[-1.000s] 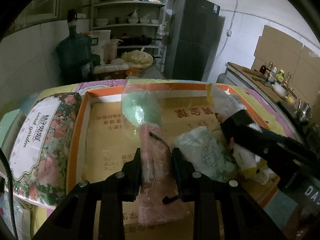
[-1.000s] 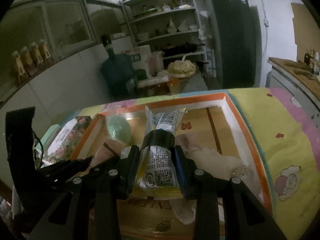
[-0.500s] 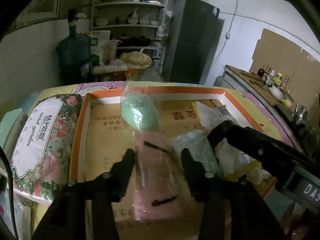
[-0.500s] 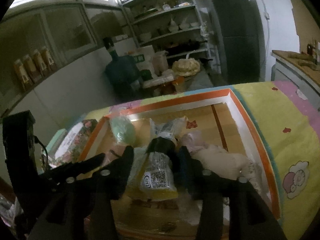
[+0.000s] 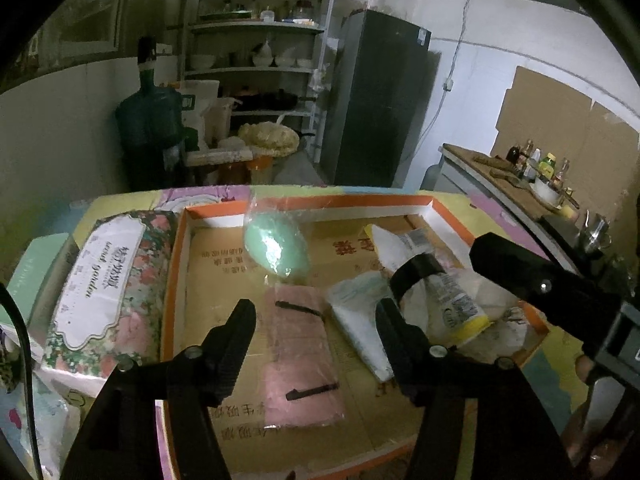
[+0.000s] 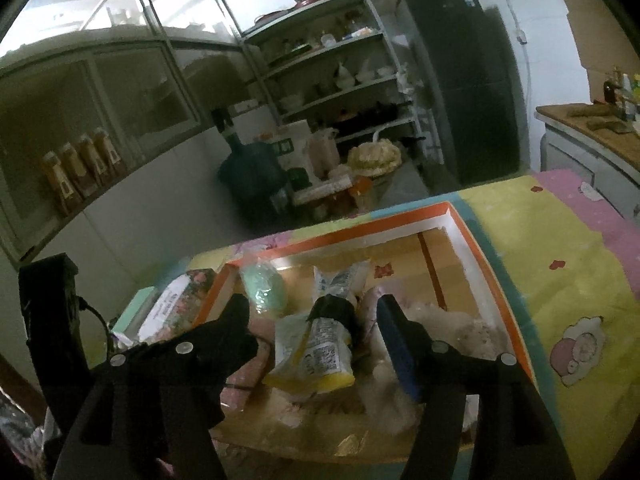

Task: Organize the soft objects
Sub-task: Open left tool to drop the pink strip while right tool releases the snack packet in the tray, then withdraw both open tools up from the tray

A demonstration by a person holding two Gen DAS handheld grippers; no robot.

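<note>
An orange-rimmed cardboard tray holds the soft items. A flat pink packet lies in it between the fingers of my open left gripper, not gripped. A bagged green sponge lies beyond it. A white folded pack lies to the right. A yellow-and-white pouch with a black band rests on fluffy white items, between the fingers of my open right gripper. The pouch also shows in the left wrist view.
A floral tissue pack and a mint box lie left of the tray on a patterned cloth. Shelves, a water jug and a dark fridge stand behind. A counter with bottles is at the far right.
Both grippers opened and drew back. The left let go of the pink packet and the right let go of the pouch; both items now lie in the tray.
</note>
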